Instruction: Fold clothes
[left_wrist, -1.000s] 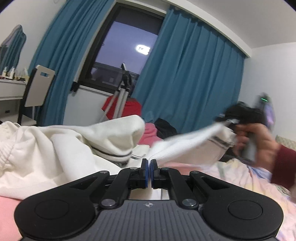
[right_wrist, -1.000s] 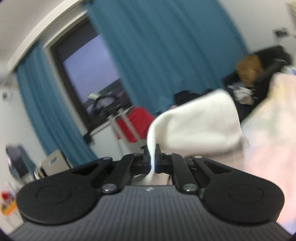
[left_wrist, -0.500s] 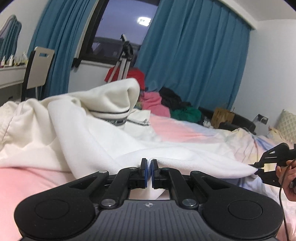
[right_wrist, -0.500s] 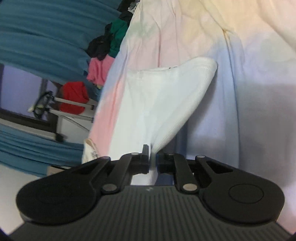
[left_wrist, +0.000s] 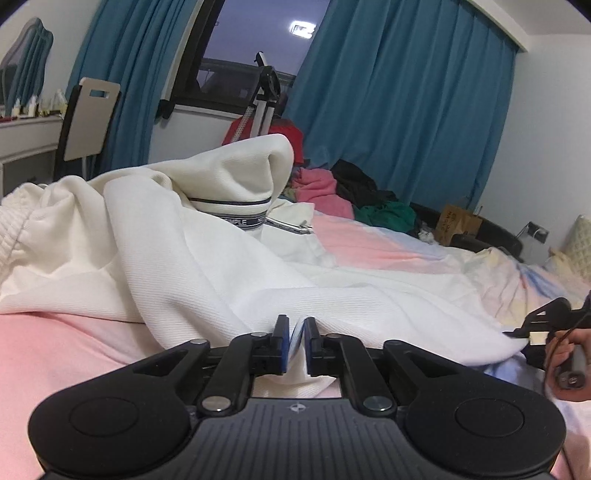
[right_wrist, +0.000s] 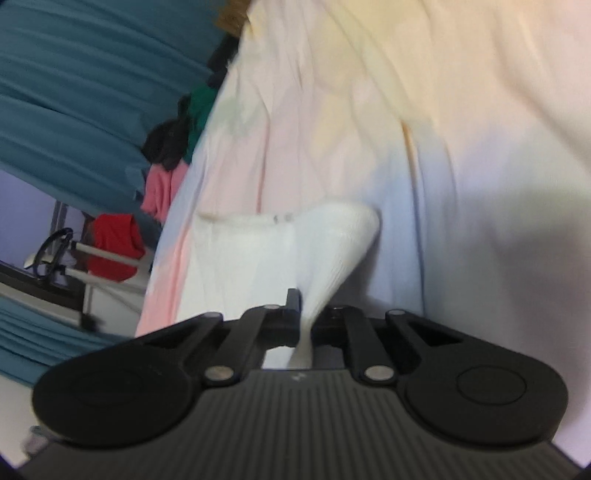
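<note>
A white ribbed garment with a dark striped band lies crumpled on the pastel bedsheet. My left gripper has its jaws slightly apart, with a fold of the white cloth between the blue pads. My right gripper holds the other end of the same white garment between nearly closed jaws, low over the sheet. The right gripper also shows in the left wrist view at the far right, at the garment's edge.
A pile of pink, black and green clothes lies at the bed's far end before blue curtains. A chair and white desk stand at the left. A metal stand with a red cloth is by the window.
The garment has come down from the air and now lies stretched on the bed. My left gripper's jaws have parted slightly. The right gripper has lowered toward the sheet.
</note>
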